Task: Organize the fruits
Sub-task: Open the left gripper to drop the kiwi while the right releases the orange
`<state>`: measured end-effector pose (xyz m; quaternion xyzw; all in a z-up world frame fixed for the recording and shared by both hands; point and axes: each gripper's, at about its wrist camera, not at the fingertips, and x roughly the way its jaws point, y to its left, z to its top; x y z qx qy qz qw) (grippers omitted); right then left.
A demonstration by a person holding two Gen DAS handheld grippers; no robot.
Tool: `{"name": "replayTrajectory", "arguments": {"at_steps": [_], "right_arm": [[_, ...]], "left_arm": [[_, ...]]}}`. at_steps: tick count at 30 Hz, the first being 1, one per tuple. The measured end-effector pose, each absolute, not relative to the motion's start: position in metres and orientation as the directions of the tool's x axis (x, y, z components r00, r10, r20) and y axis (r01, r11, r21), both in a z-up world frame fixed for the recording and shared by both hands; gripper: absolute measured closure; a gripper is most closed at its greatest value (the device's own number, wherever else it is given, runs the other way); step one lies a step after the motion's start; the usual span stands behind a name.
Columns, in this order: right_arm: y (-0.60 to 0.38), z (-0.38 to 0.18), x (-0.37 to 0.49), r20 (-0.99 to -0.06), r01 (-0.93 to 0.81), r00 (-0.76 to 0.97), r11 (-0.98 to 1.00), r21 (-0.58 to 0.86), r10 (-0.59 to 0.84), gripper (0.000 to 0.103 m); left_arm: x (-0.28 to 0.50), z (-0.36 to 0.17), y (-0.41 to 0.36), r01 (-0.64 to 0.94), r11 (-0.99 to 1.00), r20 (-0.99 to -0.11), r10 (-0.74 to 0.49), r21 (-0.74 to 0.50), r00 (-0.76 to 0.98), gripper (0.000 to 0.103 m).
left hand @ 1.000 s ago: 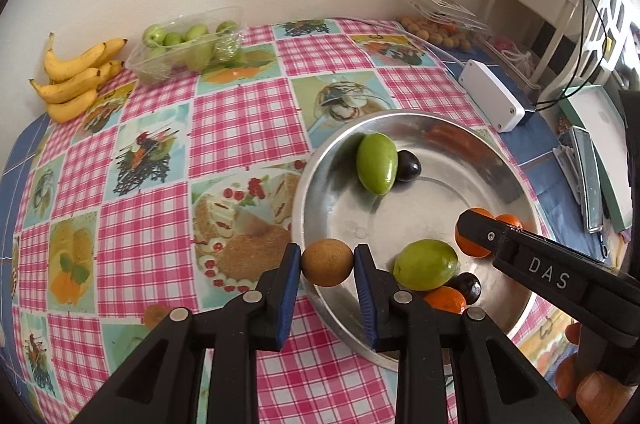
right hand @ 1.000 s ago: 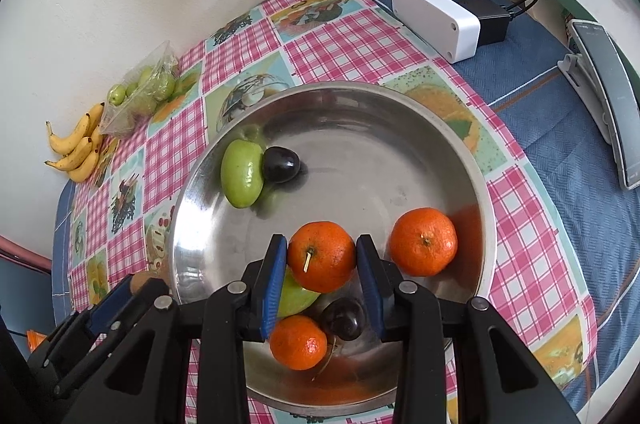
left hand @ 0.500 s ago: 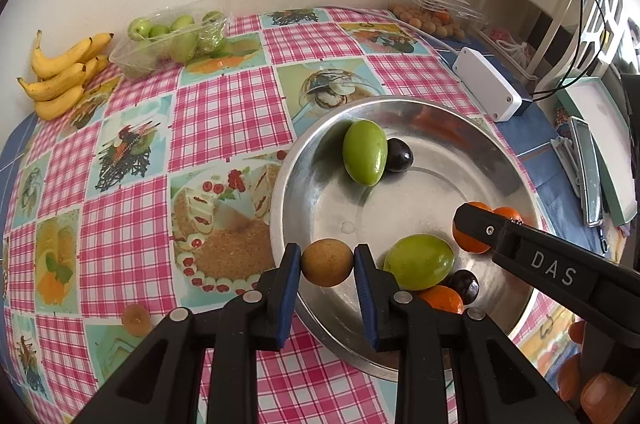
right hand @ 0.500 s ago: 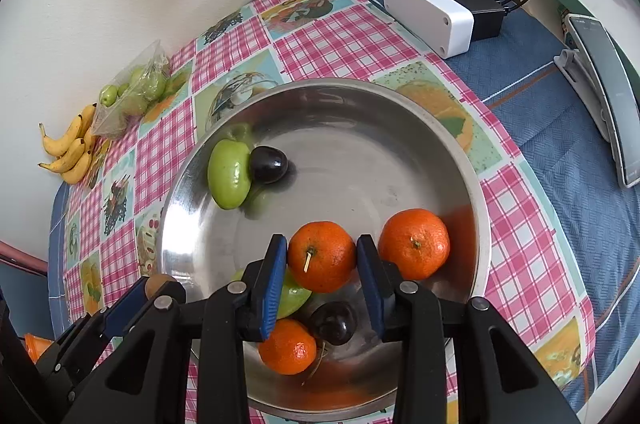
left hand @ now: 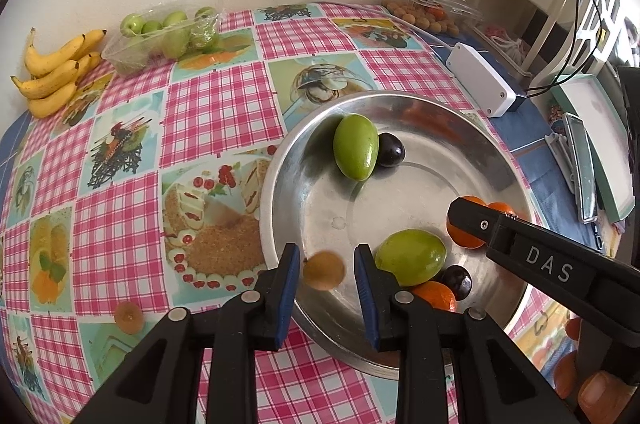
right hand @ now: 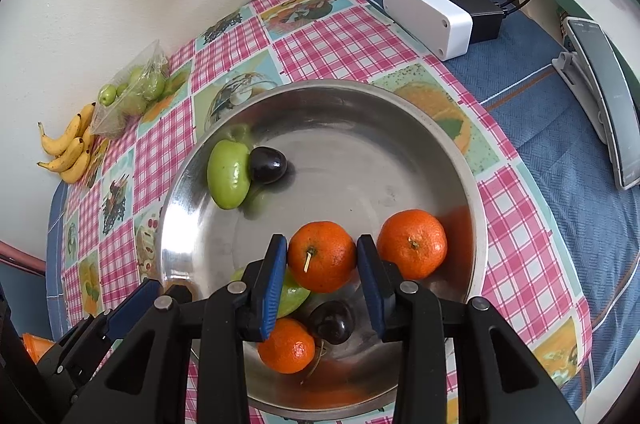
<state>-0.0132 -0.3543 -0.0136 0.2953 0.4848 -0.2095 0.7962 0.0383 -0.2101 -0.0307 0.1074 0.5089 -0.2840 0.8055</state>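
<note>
A steel bowl (left hand: 276, 192) sits on the checked tablecloth. My left gripper (left hand: 327, 256) hangs over its near left rim. Its jaws are opening, and a round brown fruit (left hand: 323, 270), blurred, sits between them with a gap on each side. In the right wrist view my right gripper (right hand: 322, 252) is shut on a tangerine (right hand: 322, 258) just above the bowl (right hand: 360, 144). Beside it lies a second tangerine (right hand: 412, 244). Below it are a third (right hand: 286, 344) and a dark plum (right hand: 332, 322). A green fruit (left hand: 356, 152) and another plum (left hand: 390, 150) lie at the far side.
Bananas (left hand: 56, 72) and a plastic tray of green fruit (left hand: 168, 32) lie by the wall at the back left. A clear box of small brown fruits (left hand: 424, 12) and a white box (left hand: 480, 84) are at the back right. A small orange fruit (left hand: 128, 318) lies on the cloth.
The left jaws have parted a little and the brown fruit, gripped before, now sits loose and lower between them. The right gripper and its tangerine have not moved.
</note>
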Motion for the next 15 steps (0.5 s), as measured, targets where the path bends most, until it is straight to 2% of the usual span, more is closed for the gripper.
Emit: {"name": "replayTrajectory", "arguments": {"at_steps": [8, 10, 12, 15], "right_arm": [[-0.355, -0.014, -0.013, -0.894, 0.618, 0.446, 0.739, 0.267, -0.049, 0.065], [-0.355, -0.011, -0.013, -0.889, 0.615, 0.456, 0.740, 0.272, -0.053, 0.063], [-0.356, -0.009, -0.014, -0.886, 0.615, 0.460, 0.741, 0.269, -0.060, 0.055], [-0.356, -0.007, -0.015, -0.883, 0.612, 0.465, 0.743, 0.269, -0.063, 0.054]], "left_arm": [[0.038, -0.027, -0.209, 0.561, 0.818, -0.877, -0.359, -0.129, 0.321, 0.067], [0.040, -0.025, -0.207, 0.552, 0.823, -0.874, -0.359, -0.132, 0.326, 0.061], [0.043, -0.024, -0.203, 0.529, 0.838, -0.875, -0.350, -0.133, 0.335, 0.052], [0.048, -0.023, -0.195, 0.486, 0.865, -0.877, -0.324, -0.124, 0.354, 0.050]]}}
